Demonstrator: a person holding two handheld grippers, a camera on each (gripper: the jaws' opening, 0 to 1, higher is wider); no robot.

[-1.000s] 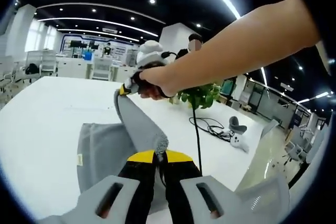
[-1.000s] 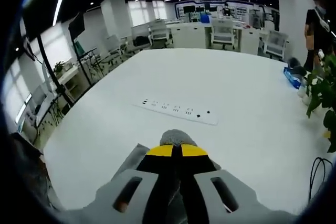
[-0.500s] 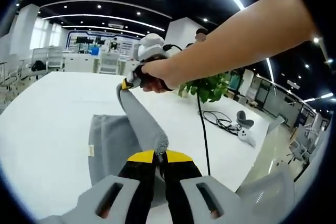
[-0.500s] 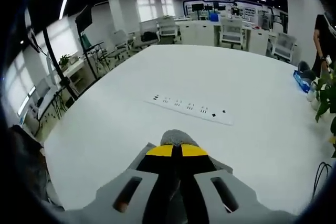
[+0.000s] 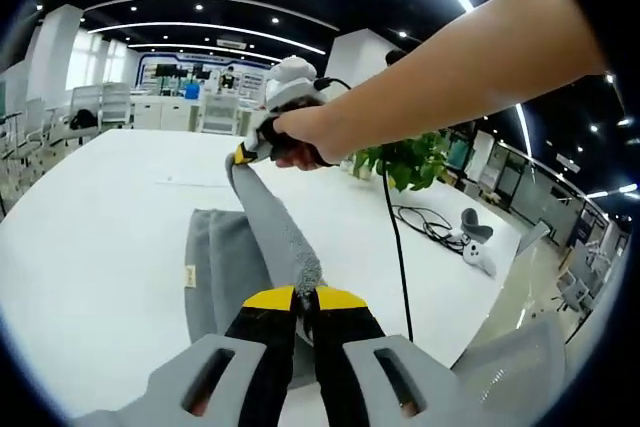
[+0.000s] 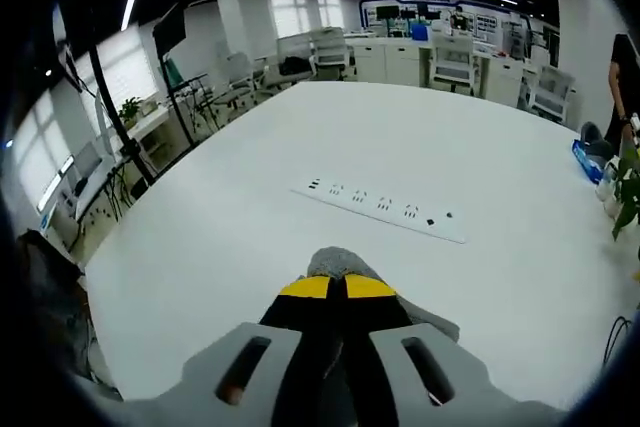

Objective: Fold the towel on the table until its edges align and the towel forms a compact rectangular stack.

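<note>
Grey terry cloth, the towel (image 5: 225,267), lies partly on the white table (image 5: 90,237) and partly lifted above it. One edge of it is pulled up into a tight band that runs between the two grippers, while the rest rests flat on the tabletop with a small label on its side hem.

At the near end of the band, the left gripper (image 5: 304,297) has its yellow-tipped jaws pressed together on a towel corner. At the far end, the right gripper (image 5: 243,154) is held in a person's hand (image 5: 300,137) and pinches the other corner; in the right gripper view its own jaws (image 6: 336,287) are closed as well, with a small bunch of the grey cloth (image 6: 335,262) coming out just past the tips.

Beyond the towel, a white power strip (image 6: 385,210) lies flat near the middle of the table. Towards one far edge stands a green plant (image 5: 410,159), and a black cable (image 5: 398,257) crosses the tabletop beside it. Office chairs and desks stand behind the table.
</note>
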